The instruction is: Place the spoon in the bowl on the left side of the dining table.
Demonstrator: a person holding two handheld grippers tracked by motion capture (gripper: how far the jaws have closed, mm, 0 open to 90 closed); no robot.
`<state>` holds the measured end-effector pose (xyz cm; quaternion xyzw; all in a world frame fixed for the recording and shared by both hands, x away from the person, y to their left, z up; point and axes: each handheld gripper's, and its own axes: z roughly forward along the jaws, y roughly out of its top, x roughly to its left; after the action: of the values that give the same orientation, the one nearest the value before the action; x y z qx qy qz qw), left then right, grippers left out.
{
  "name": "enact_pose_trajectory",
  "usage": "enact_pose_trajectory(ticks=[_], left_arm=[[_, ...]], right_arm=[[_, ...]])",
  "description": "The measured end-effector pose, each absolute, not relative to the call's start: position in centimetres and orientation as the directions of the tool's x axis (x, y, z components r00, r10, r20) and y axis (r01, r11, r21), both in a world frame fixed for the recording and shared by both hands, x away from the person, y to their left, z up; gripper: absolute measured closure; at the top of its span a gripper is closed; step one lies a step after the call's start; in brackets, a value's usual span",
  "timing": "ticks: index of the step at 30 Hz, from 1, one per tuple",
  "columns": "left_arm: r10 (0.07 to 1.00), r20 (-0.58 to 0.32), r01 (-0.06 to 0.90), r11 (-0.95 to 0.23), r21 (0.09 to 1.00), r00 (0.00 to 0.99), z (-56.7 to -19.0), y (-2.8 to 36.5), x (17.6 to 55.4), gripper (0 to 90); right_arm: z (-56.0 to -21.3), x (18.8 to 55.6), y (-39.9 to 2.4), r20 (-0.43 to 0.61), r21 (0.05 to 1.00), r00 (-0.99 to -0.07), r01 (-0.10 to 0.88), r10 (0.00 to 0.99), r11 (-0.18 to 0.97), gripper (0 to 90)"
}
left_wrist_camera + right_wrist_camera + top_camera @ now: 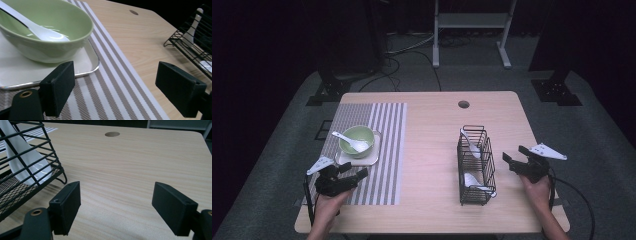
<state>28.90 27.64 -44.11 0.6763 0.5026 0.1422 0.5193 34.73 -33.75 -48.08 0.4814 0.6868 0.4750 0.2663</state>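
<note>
Left tongs [357,172] stand apart and empty at 7 o'clock on the bench [432,150], near the green bowl [357,140] holding a white spoon [349,140]; right tongs [514,157], also apart, hang beside the wire basket [476,165] at 4 o'clock.

Bowl [45,32] and spoon [32,26] cut off at the left gripper view's top-left edge, rack [22,170] cut by the right gripper view's left edge, tray [357,159] partly hidden under the bowl

Green bowl [357,138] (white spoon [350,141] inside), seemingly grey-and-white striped mat [384,150].
</note>
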Motion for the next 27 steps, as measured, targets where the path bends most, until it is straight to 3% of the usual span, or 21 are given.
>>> enact_pose_trajectory(ticks=[27], left_arm=[[0.790, -0.270, 0.532, -0.082, 0.843, 0.550, -44.7, 24.3, 28.5, 15.0]], right_arm=[[-48.1, 34.7, -33.8, 0.092, 0.908, -0.395, 0.410, 0.914, 0.086, 21.9]])
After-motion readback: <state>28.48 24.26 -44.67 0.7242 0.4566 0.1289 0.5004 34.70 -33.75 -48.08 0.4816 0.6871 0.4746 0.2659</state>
